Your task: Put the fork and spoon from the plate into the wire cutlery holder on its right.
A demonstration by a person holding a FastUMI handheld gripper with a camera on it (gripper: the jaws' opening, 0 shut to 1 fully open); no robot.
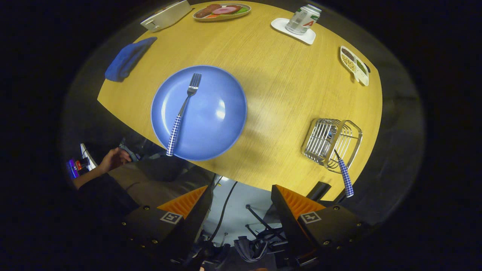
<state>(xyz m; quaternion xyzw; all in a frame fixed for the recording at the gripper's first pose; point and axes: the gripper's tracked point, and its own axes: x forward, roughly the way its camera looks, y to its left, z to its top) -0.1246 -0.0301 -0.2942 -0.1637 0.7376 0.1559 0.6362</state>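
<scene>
- The gripper (pixel 241 205) hangs above the near edge of the table with its two fingers spread wide, and nothing sits between them; through the gap a pale floor with black cables shows below.
- Beyond the left finger lies a round blue plate (pixel 211 113) on the yellow wooden table (pixel 286 86).
- A metal fork with a blue-and-white checked handle (pixel 182 113) lies across the plate, tines pointing away from the fingers, its handle end reaching over the plate's near rim.
- Beyond the right finger, well apart from the plate, stands a silver wire cutlery holder (pixel 331 145) near the table's edge.
- A spoon with a matching checked handle (pixel 344 177) rests in the holder, its handle leaning out toward the gripper; its bowl is hidden among the wires.
- Farther off, a folded blue cloth (pixel 128 60) lies to the left of the plate.
- At the far edge sit a white box (pixel 165 15), an oval dish of food (pixel 222 10), a drinks can (pixel 303 19) on a white coaster (pixel 280 25), and a divided white dish of seeds (pixel 354 64).
- A person's hand (pixel 113 160) shows below the table, left of the fingers.
</scene>
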